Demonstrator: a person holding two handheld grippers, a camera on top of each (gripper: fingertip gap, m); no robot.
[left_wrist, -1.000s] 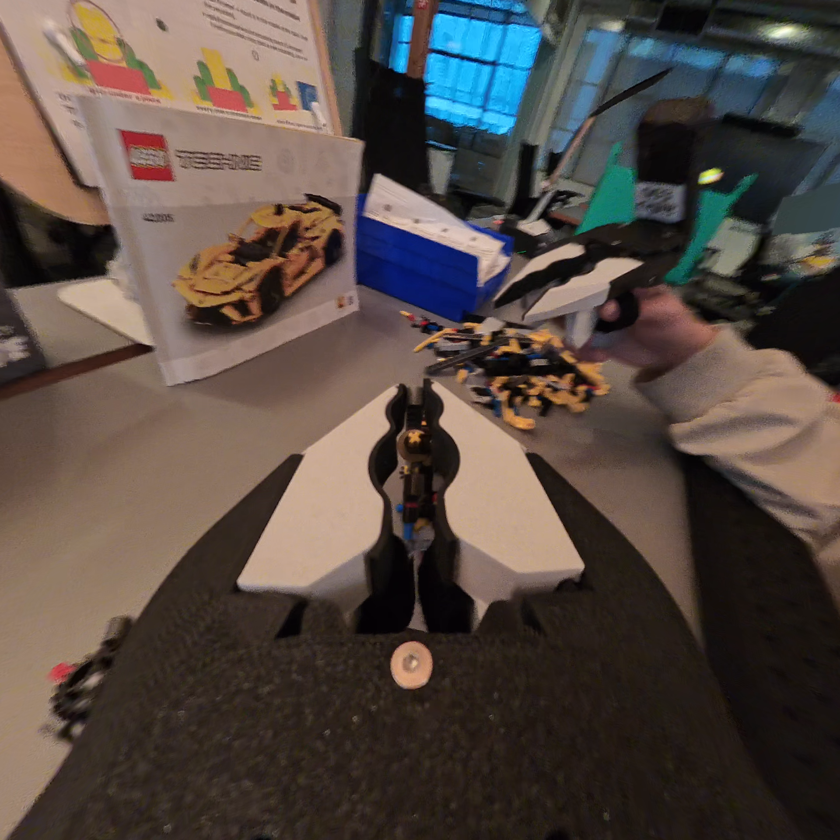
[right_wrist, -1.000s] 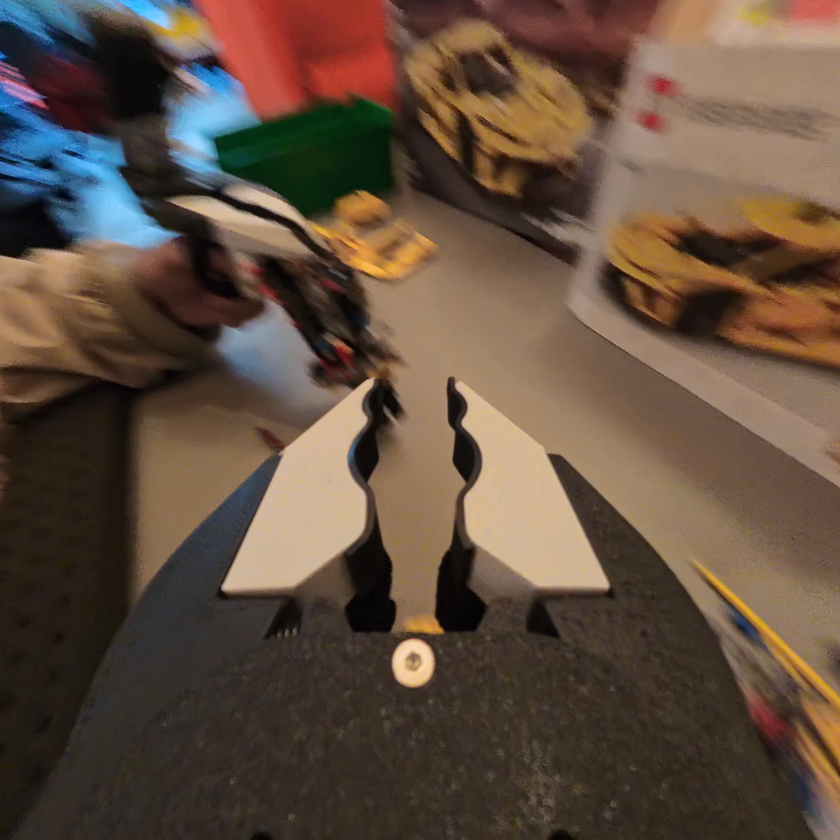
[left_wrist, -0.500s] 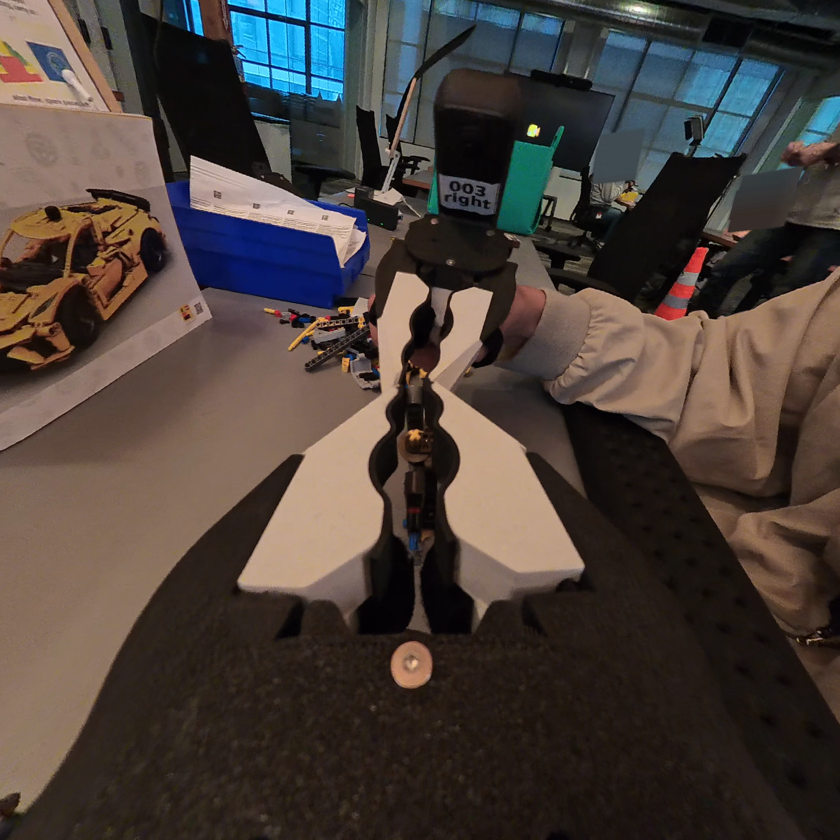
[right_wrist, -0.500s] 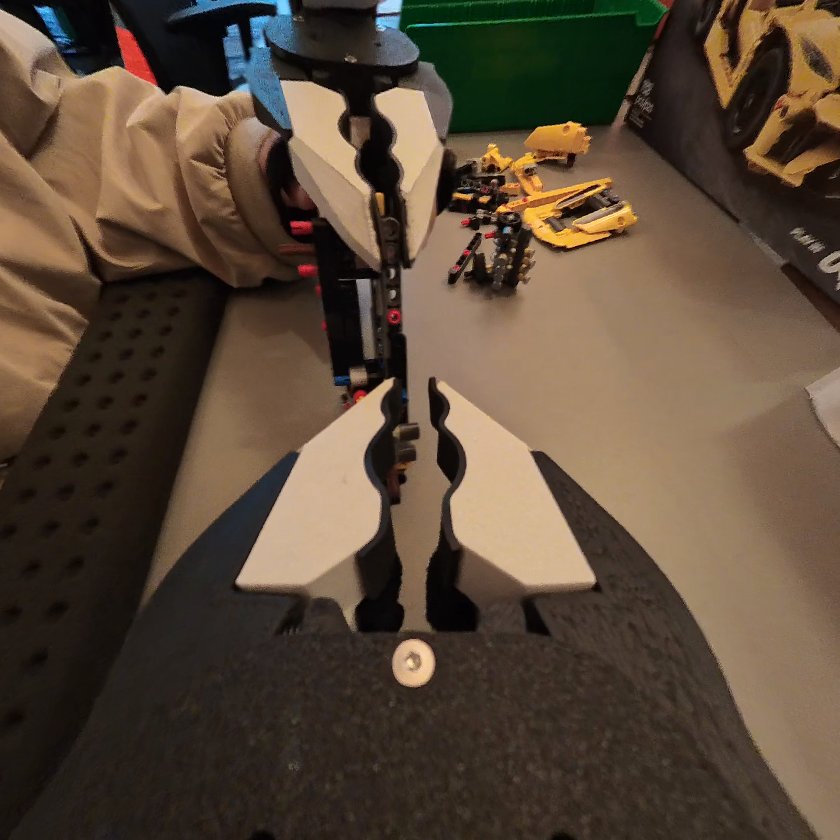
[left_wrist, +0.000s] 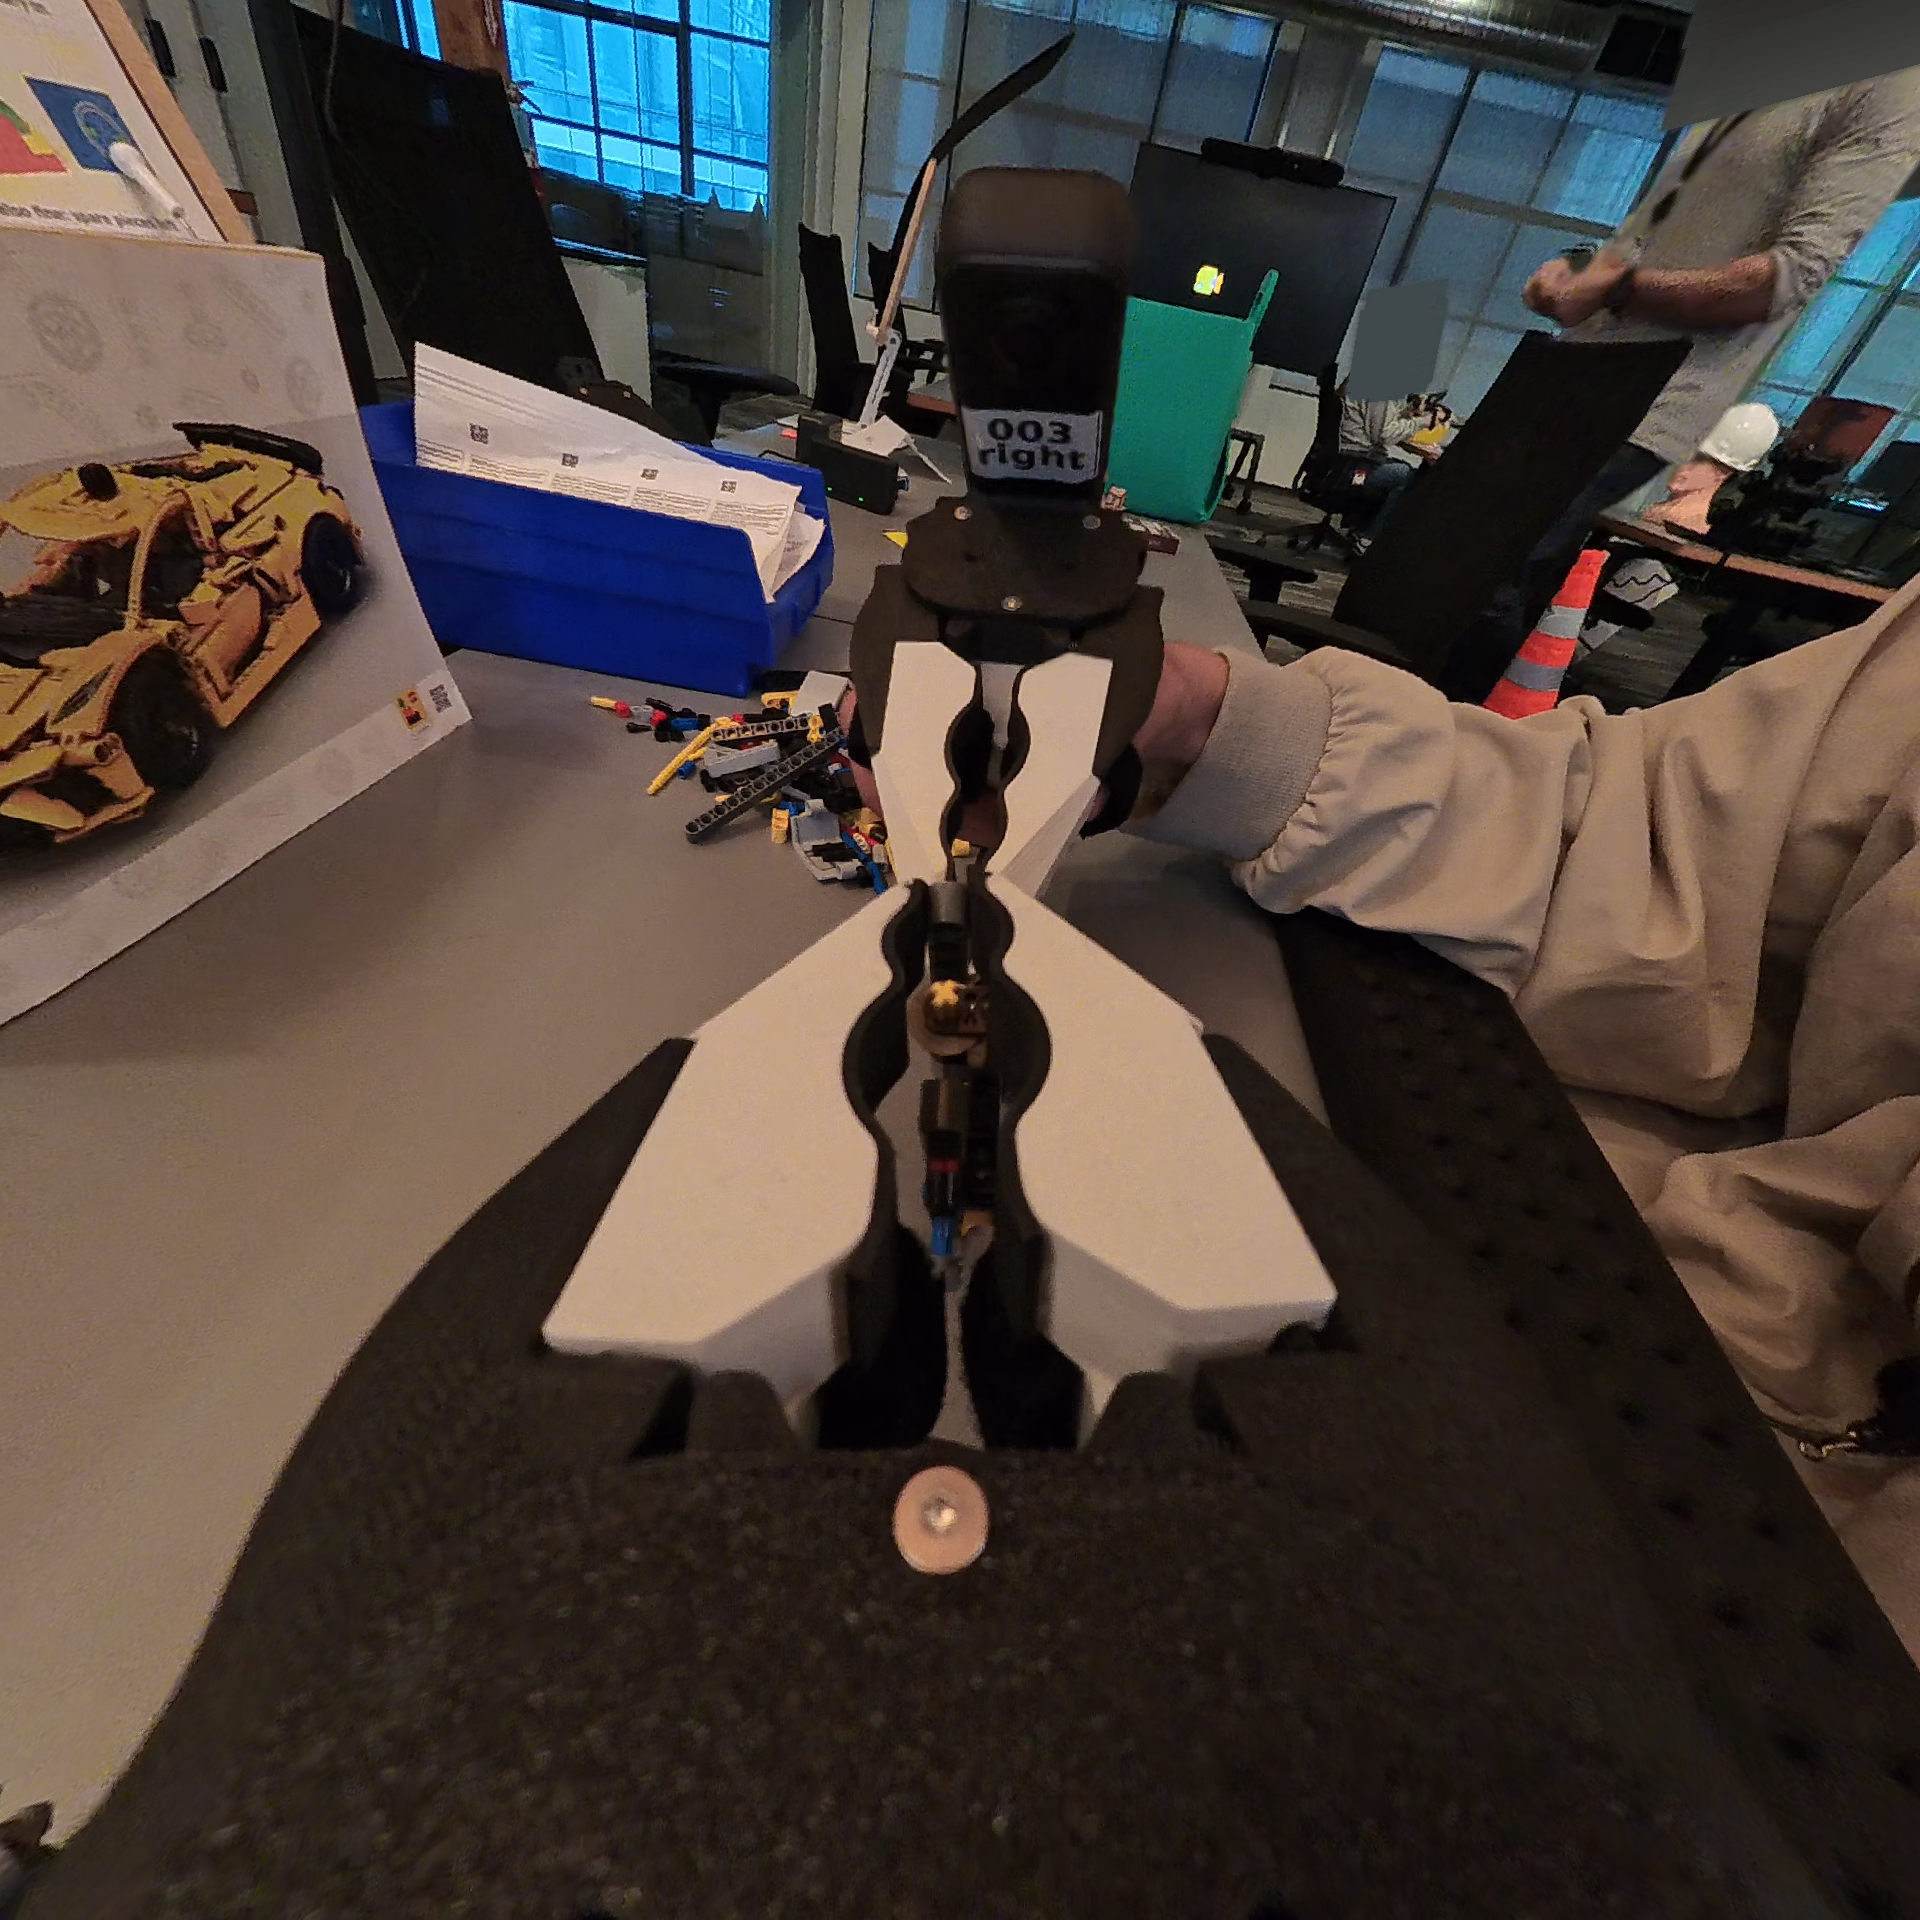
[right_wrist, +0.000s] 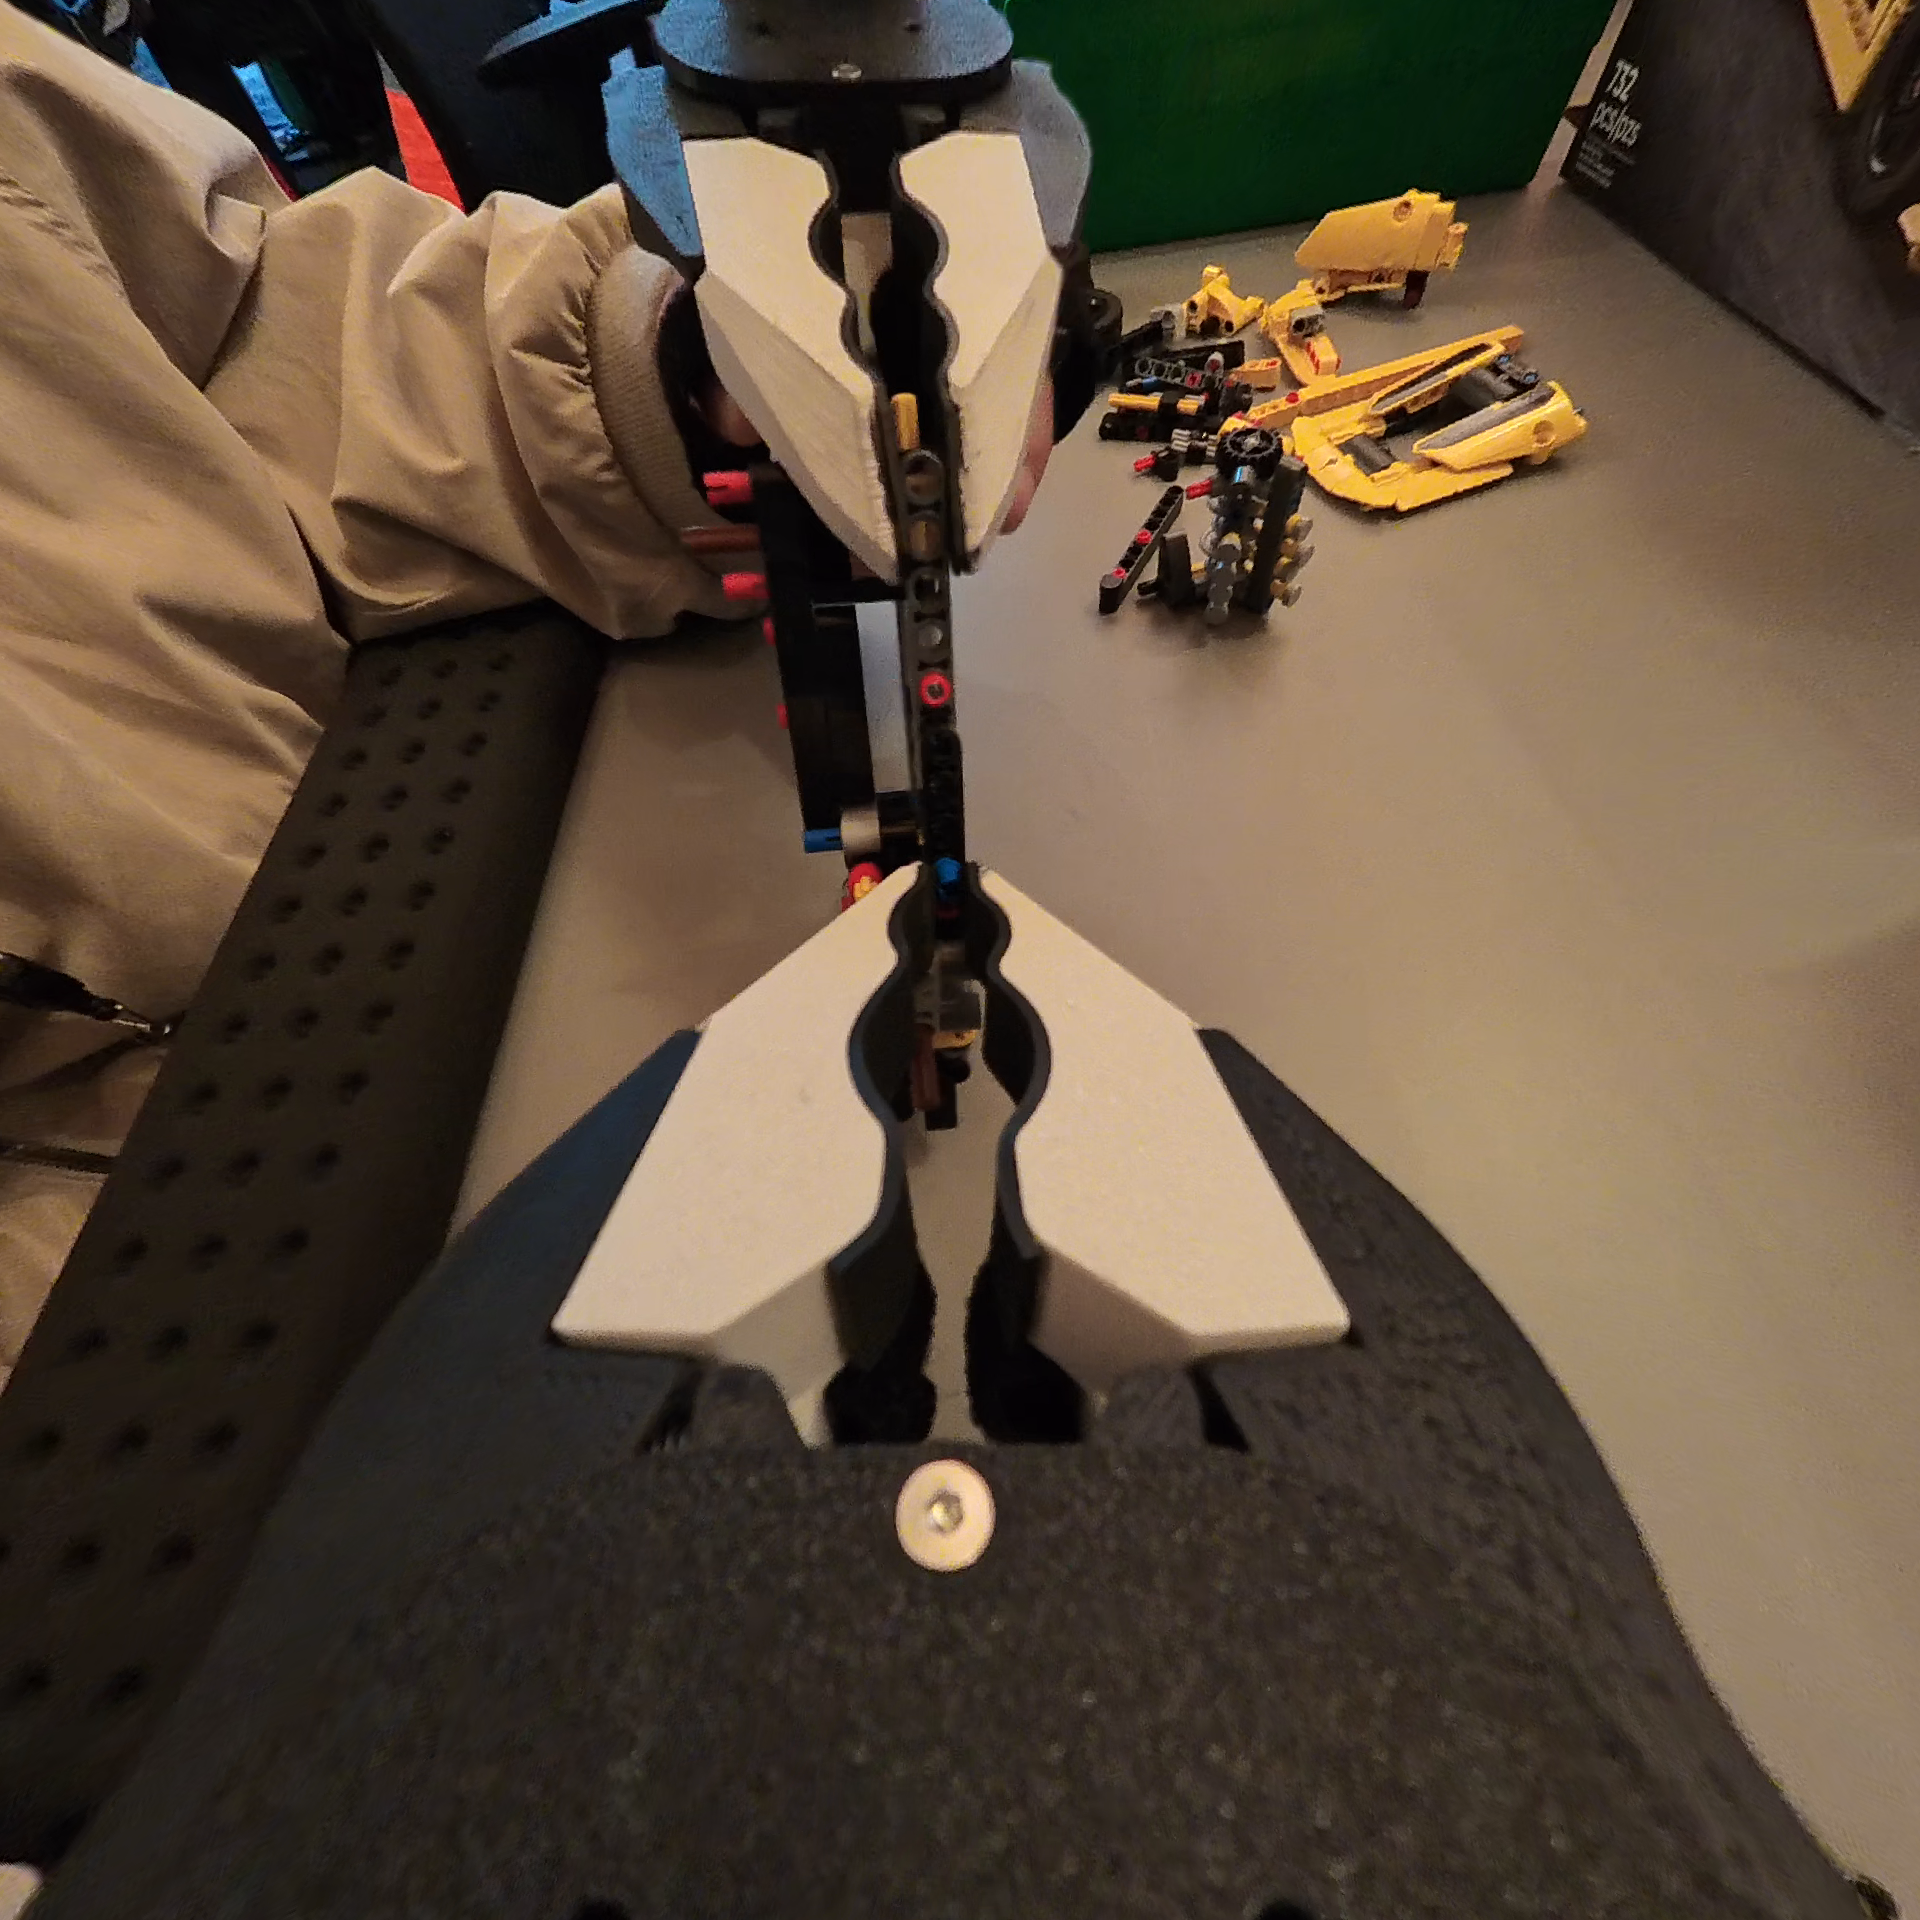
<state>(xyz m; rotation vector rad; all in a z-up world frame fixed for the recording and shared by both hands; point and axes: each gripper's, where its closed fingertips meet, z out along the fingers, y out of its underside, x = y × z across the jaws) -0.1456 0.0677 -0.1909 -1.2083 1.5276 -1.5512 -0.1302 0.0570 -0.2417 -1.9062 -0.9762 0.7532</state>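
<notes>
A black brick assembly (right_wrist: 920, 717) with red and blue pins hangs above the grey table (right_wrist: 1403, 935), spanning both grippers. My left gripper (left_wrist: 951, 896) is shut on one end of it; brick parts (left_wrist: 961, 1132) show between its white fingers. My right gripper (right_wrist: 943, 885) is shut on the other end, with small parts (right_wrist: 945, 1023) pinched between its fingers. The two grippers face each other tip to tip. The left gripper shows in the right wrist view (right_wrist: 923, 540), and the right gripper in the left wrist view (left_wrist: 971, 847). A hand in a beige sleeve (left_wrist: 1558, 852) holds each.
A pile of loose pieces (left_wrist: 769, 769), a blue bin of papers (left_wrist: 592, 592) and a booklet showing a yellow car (left_wrist: 177, 623) lie left. Yellow body panels (right_wrist: 1434, 416), a small sub-assembly (right_wrist: 1236, 540), a green bin (right_wrist: 1299, 114) and a dark box (right_wrist: 1766, 187) lie right. A black perforated mat (right_wrist: 312, 935) edges the table. Spacing between my two grippers at the tips: around 6 cm.
The right gripper swung round from the loose pile to face the left gripper, moved onto the free end of the assembly and narrowed its fingers on it. The left gripper kept its hold.
</notes>
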